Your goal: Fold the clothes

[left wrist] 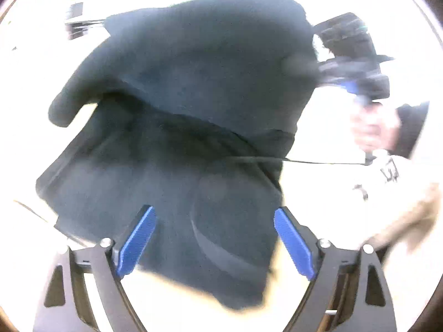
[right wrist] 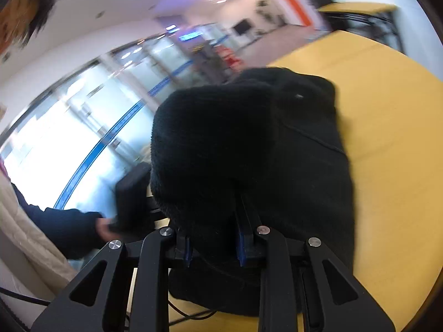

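A black fleece garment lies partly folded on the table, its upper part lifted and draped over. My left gripper is open and empty, its blue pads just above the garment's near edge. My right gripper is shut on a thick fold of the black garment and holds it raised above the yellow table. The right gripper also shows in the left wrist view at the garment's right side, held by a hand.
A thin black cable runs across the table at the right. The person's beige and dark sleeves are at the left of the right wrist view. The room behind has glass walls and another table.
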`<state>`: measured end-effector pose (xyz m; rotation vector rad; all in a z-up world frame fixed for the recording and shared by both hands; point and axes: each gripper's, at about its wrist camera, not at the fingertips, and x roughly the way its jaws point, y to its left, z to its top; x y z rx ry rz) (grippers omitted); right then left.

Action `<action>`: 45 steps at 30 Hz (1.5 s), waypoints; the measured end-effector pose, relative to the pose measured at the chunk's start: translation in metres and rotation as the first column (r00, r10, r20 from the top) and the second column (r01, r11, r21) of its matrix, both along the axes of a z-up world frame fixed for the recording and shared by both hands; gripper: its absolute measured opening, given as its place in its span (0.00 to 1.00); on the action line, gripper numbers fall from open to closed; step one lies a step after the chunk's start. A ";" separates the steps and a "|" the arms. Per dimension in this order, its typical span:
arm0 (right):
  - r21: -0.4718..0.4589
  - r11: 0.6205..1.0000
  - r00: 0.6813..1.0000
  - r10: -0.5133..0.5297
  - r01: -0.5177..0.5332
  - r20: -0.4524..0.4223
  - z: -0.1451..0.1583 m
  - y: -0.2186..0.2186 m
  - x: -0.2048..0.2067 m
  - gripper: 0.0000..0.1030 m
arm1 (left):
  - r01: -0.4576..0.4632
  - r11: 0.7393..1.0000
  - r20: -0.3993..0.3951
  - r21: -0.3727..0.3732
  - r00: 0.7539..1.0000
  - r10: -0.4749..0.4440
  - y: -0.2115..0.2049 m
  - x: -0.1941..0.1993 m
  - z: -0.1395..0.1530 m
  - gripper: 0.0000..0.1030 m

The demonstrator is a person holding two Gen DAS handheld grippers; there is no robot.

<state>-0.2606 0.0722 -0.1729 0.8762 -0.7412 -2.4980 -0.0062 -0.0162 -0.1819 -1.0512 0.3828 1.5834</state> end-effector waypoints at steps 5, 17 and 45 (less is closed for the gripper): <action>0.076 0.978 0.981 0.193 -0.194 0.014 -0.022 -0.052 -0.011 0.21 | -0.319 0.945 -0.106 -0.072 0.944 0.311 -0.051 0.006 0.129 0.89; 0.044 0.938 0.939 0.343 -0.343 0.020 -0.038 -0.123 -0.027 0.16 | -0.536 0.823 -0.503 -0.189 0.772 0.388 -0.130 -0.054 0.254 0.96; -0.294 0.932 0.972 0.231 -0.210 0.038 -0.023 -0.037 -0.001 0.12 | 0.080 0.988 -0.291 -0.134 0.950 -0.116 0.185 -0.066 -0.095 0.99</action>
